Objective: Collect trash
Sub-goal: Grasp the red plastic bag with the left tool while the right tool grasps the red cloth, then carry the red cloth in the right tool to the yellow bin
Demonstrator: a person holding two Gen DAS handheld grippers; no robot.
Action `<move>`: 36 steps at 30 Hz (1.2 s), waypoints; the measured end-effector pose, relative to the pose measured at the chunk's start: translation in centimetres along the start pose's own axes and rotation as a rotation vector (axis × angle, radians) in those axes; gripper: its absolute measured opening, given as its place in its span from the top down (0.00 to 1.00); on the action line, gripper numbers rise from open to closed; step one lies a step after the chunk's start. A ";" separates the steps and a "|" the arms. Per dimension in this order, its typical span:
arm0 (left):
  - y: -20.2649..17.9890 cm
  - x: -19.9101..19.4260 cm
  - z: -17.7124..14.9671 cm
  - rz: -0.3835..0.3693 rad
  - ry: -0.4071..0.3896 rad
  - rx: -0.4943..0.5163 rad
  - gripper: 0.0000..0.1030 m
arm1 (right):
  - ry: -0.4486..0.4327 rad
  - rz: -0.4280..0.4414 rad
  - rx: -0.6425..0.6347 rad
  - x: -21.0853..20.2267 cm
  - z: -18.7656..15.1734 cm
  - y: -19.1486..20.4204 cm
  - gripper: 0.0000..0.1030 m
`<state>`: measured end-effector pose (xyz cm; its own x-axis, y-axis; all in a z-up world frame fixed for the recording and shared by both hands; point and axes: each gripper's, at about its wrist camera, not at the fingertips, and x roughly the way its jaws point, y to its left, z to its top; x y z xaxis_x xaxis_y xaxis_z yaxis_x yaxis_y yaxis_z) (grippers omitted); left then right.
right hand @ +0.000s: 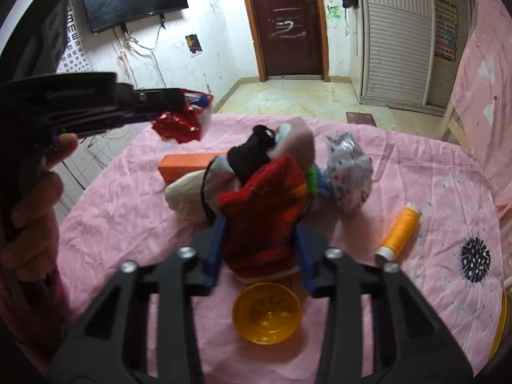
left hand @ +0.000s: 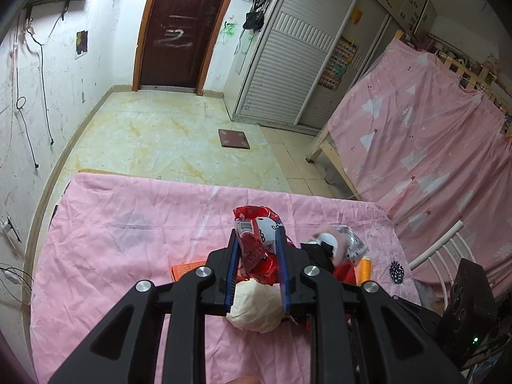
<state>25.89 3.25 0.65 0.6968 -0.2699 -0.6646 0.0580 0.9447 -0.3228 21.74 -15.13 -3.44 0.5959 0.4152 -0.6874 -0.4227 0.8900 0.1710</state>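
Note:
My left gripper (left hand: 257, 233) is shut on a crumpled red snack wrapper (left hand: 256, 240) and holds it above the pink-covered table (left hand: 128, 230). It shows in the right wrist view (right hand: 179, 102) at upper left, with the red wrapper (right hand: 180, 124) hanging from it. My right gripper (right hand: 260, 224) is shut on a red knitted stuffed toy (right hand: 265, 211) with black, pink and green parts. A crumpled white paper ball (left hand: 256, 310) lies under the left gripper and also shows in the right wrist view (right hand: 185, 196). A crumpled silver patterned wrapper (right hand: 348, 172) lies right of the toy.
An orange box (right hand: 188, 164), an orange thread spool (right hand: 398, 232) and a yellow plastic bowl (right hand: 267, 316) lie on the table. A white chair (left hand: 441, 256) stands at the table's right side. A pink-draped bed frame (left hand: 416, 134) is at right.

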 end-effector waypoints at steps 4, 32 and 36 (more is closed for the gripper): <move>-0.4 -0.7 0.0 -0.003 -0.012 0.007 0.86 | -0.024 0.010 0.005 -1.1 -0.3 -0.3 0.79; -8.9 -3.0 -1.4 0.010 -0.067 0.144 0.86 | -0.298 -0.036 0.194 -12.3 -2.8 -8.9 0.81; -11.6 -2.7 -1.9 -0.003 -0.066 0.183 0.86 | -0.343 -0.073 0.244 -14.5 -4.0 -11.6 0.81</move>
<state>22.01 -7.33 4.93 0.7413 -0.2660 -0.6162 0.1852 0.9635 -0.1931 15.30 -32.26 1.74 0.8284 0.3514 -0.4363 -0.2216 0.9209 0.3207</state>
